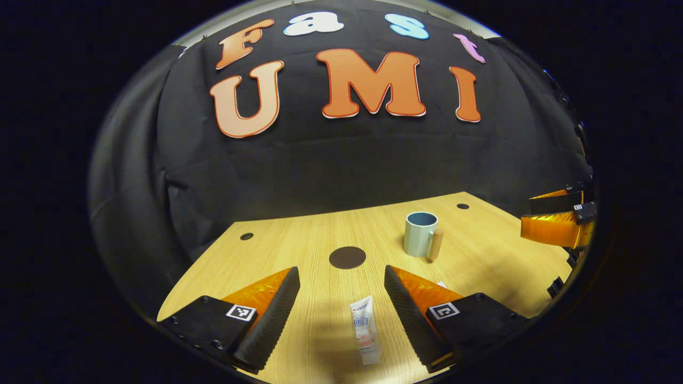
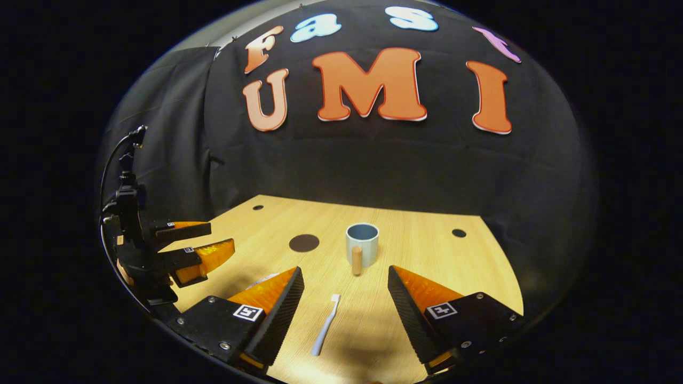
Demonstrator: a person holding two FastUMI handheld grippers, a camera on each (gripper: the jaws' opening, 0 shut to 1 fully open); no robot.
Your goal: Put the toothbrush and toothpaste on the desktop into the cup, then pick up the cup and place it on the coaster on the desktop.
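The left gripper (image 1: 341, 314) is hovering low over the near part of the wooden surface (image 1: 480, 256), its jaws spread wide and pinching nothing. The toothpaste (image 1: 365, 329) is lying flat on the surface between those jaws, touching neither, close to the near edge.

The right gripper (image 2: 344, 314) is likewise hovering over the near edge with its jaws spread wide and gripping nothing. The toothbrush (image 2: 326, 324) is lying flat between them, apart from both, its head pointing away toward the far edge.

The cup (image 2: 362, 244), pale blue-grey with a wooden handle, is standing upright around the middle of the surface, beyond both grippers, with its handle turned toward the near edge. The coaster (image 2: 304, 242), a dark round disc, is lying flat beside the cup, clearly apart from it, on the left gripper's side.
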